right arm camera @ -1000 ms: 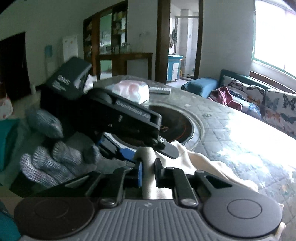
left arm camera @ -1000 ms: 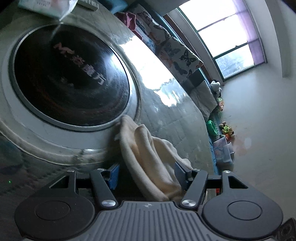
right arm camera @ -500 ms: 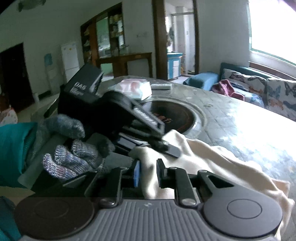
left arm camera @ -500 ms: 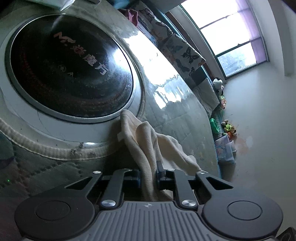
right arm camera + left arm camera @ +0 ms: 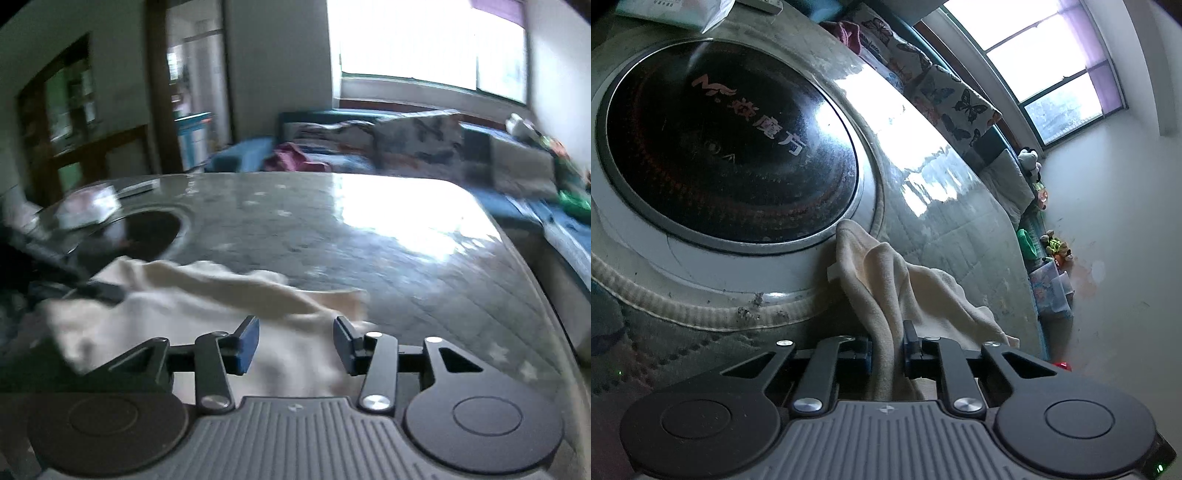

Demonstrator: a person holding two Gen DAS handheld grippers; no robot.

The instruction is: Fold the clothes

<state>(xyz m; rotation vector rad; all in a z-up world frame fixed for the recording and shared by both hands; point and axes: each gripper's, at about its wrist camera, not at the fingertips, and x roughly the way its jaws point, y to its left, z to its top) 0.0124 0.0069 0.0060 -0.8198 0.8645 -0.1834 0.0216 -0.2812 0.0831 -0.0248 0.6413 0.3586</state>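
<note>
A second ago the left gripper (image 5: 887, 345) stood wide around the cloth (image 5: 886, 288); now it is clamped on a bunched fold of it, the cream fabric rising between the pads and draping forward over the desk (image 5: 960, 236), its far tip lying on the rim of the dark round plate (image 5: 727, 144) set into the top. That hand has kept its place, so it looks to be the anchor for the fold. Further right, the right gripper (image 5: 295, 343) has given up the pinch it had on the cloth beside the left one and has swung off along the garment: its jaws are opening, now about half apart, with the cloth (image 5: 207, 317) lying under and between them but not pressed by either pad. The view is blurred, so contact is hard to judge. It is probably seeking a fresh hold near the free edge, to stretch the piece flat before folding.
</note>
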